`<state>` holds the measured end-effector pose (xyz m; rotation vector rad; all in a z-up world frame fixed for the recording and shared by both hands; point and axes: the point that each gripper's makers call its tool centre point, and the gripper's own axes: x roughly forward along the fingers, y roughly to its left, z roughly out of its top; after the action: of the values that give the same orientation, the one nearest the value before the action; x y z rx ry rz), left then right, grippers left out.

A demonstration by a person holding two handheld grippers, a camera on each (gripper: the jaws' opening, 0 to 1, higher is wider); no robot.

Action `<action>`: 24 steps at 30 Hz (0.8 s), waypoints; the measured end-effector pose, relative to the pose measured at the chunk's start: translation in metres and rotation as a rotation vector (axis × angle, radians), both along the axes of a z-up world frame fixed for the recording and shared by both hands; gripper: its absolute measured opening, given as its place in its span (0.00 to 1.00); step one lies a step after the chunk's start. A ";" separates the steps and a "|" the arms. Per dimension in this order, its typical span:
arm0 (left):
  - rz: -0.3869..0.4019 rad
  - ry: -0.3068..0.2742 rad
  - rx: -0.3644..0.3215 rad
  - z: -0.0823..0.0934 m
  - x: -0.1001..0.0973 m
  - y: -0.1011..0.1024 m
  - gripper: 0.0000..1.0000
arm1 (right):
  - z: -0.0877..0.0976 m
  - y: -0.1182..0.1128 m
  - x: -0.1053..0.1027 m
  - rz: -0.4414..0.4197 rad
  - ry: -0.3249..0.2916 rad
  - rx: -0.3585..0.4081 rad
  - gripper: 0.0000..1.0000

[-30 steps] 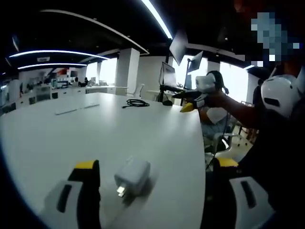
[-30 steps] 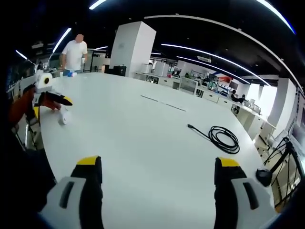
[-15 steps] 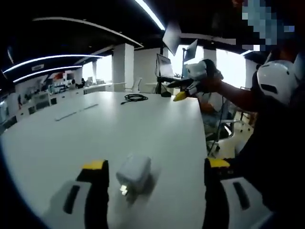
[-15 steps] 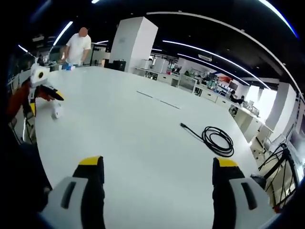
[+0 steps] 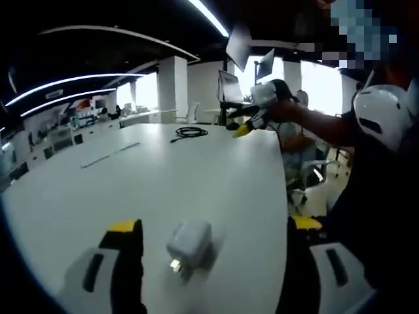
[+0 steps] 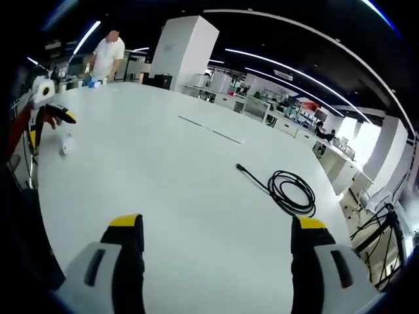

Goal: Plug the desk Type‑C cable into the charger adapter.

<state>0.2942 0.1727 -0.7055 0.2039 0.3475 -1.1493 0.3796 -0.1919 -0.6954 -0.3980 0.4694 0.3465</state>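
Observation:
A white charger adapter (image 5: 189, 242) lies on the white table (image 5: 170, 176), its metal prongs toward me, between the open jaws of my left gripper (image 5: 216, 232) and nearer the left one. The coiled black Type-C cable (image 6: 285, 191) rests on the table ahead and slightly right of my right gripper (image 6: 216, 226), which is open and holds nothing. From the left gripper view the cable (image 5: 188, 133) is a small coil far across the table, with the right gripper (image 5: 252, 119) held above the table's far right edge. In the right gripper view the adapter (image 6: 65, 146) is a small white shape beside the left gripper (image 6: 46, 118).
A person in a white shirt (image 6: 109, 55) stands behind the table at far left. Monitors on stands (image 5: 230, 88) rise past the cable. Two thin strips (image 6: 209, 129) lie on the tabletop. A tripod (image 6: 386, 226) stands off the table's right edge.
The right gripper has moved forward over the table toward the cable, which now looks nearer. The left gripper has stayed around the adapter with small shifts. Neither gripper has taken hold of anything.

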 end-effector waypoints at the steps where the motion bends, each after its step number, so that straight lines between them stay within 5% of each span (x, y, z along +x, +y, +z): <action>1: 0.002 0.001 0.000 0.000 0.000 0.000 0.93 | 0.000 -0.001 0.001 0.000 0.001 -0.002 0.95; 24: 0.052 0.006 0.010 0.003 0.002 0.005 1.00 | -0.024 -0.035 0.043 -0.022 0.076 -0.033 0.95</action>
<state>0.2965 0.1774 -0.7023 0.1988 0.3623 -1.0977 0.4230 -0.2269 -0.7196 -0.4127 0.5537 0.3335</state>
